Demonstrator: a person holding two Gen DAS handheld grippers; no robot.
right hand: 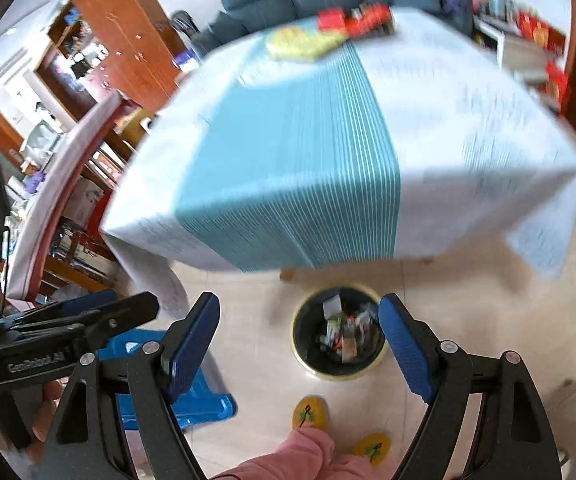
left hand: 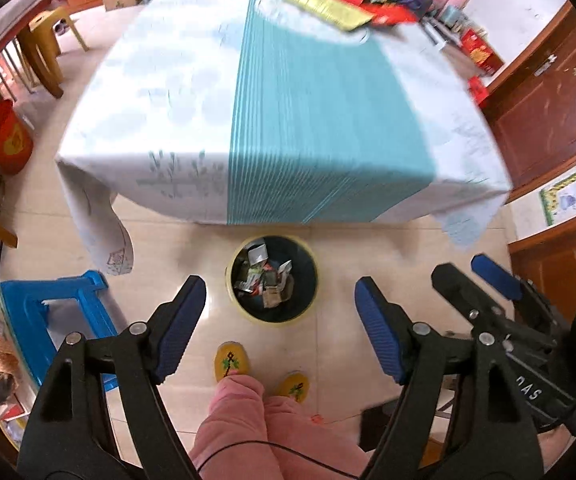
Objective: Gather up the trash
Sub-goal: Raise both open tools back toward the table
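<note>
Trash bin (left hand: 273, 280) on the floor at 6 o'clock looks pretty full. Left tool (left hand: 280, 328) and right tool (right hand: 300, 352) both gape empty. Next grab, I'd guess: wrappers (left hand: 328, 4) at 12 o'clock on the tabletop (left hand: 168, 100).

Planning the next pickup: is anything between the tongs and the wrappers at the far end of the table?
Nothing visible. Both tongs, left and right, are open and empty above the bin; the tablecloth lies bare up to the wrappers.

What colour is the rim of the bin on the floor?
Yellow, around a dark inside. The bin shows best in the left wrist view.
</note>
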